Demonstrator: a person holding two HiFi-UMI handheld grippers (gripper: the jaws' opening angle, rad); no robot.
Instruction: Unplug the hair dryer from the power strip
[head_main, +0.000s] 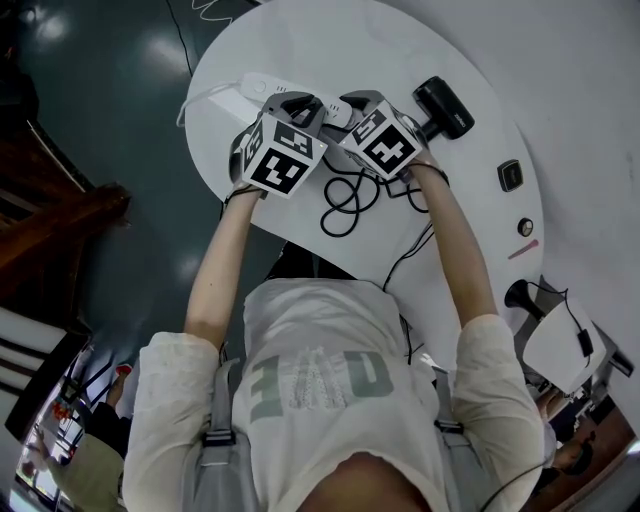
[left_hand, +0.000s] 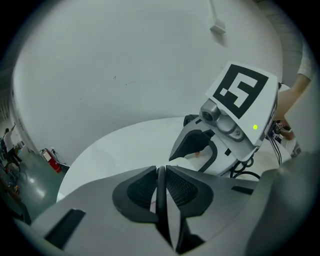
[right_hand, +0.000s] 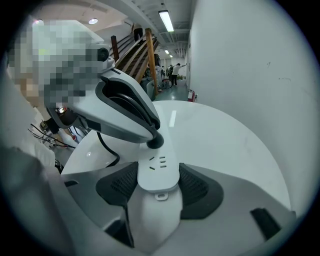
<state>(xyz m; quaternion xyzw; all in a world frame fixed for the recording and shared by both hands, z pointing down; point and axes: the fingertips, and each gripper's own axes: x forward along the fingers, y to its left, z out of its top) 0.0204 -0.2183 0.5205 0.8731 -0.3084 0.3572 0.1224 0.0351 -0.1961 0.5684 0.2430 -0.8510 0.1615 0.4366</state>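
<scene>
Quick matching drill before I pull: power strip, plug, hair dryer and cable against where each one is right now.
1 power strip
2 plug
3 hair dryer
4 cable

A looped on the table
B between the left gripper's jaws
C lying ungripped on the table
D clamped in the right gripper

Pairs: 1-D, 2-B, 3-C, 4-A

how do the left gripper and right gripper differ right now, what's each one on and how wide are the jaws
The left gripper is shut on the black plug; the right gripper is shut on the white power strip at its end. The left gripper's jaws stand nearly together, while the right gripper's stand well apart, one on each side of the strip. Both work over the white table.
</scene>
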